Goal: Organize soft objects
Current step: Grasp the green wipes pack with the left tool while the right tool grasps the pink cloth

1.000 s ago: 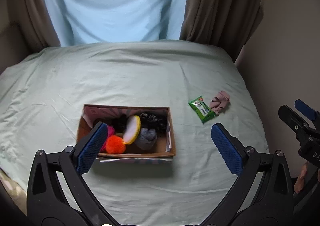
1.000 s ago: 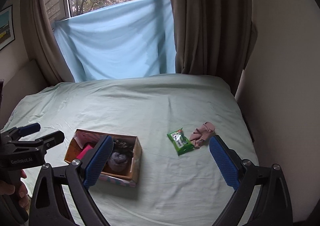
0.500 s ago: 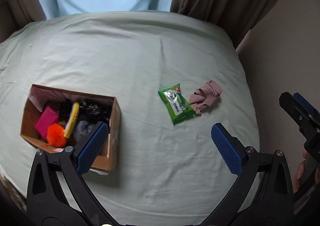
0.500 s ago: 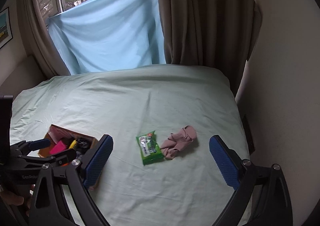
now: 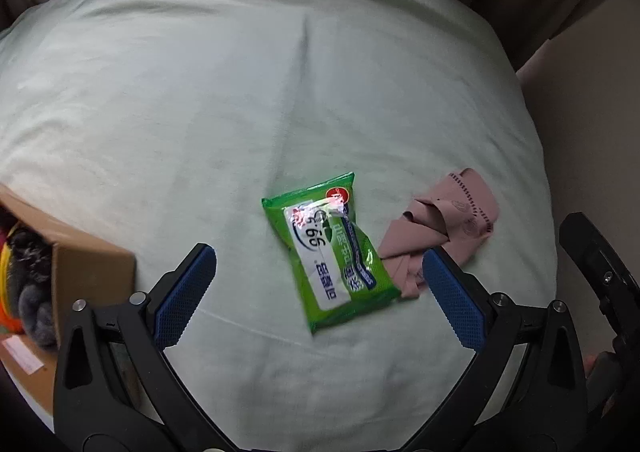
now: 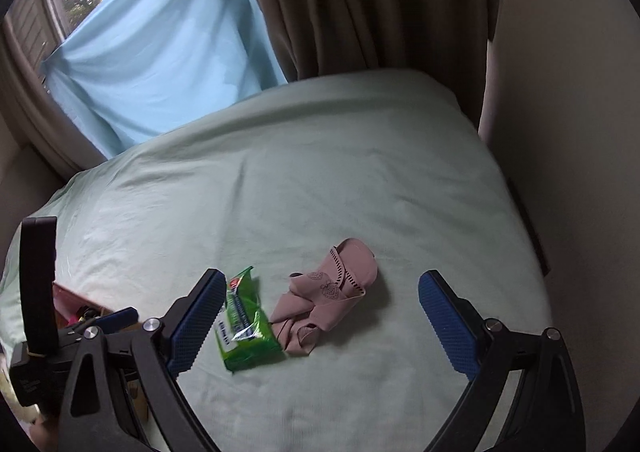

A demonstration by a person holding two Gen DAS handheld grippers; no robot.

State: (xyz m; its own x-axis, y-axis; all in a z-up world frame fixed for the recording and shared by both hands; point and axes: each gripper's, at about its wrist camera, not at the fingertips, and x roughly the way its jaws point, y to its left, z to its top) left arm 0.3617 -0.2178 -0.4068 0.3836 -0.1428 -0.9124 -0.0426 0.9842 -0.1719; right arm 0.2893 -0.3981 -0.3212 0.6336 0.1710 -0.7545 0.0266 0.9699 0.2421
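Bed (image 5: pixel 200 91): 1, pale green sheet.
Cardboard box (image 5: pixel 92 264): 1, left edge, holding soft items.
Left gripper (image 5: pixel 318 284): wide open, empty, over the packet.
Right gripper (image 6: pixel 320 312): wide open, empty.
Green wipes packet (image 5: pixel 336 256): 1, mid-bed.
Pink cloth (image 5: pixel 444 223): 1, touching the packet's right side.

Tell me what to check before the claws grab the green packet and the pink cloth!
1. Left claw open: ok.
2. Right claw open: ok.
3. Green packet lies between the left claw's fingers: ok.
4. Pink cloth lies between the right claw's fingers: ok.
5. Packet and cloth apart: not ok, the cloth's edge touches the packet.
6. Room left in the cardboard box: cannot tell, only a corner shows.
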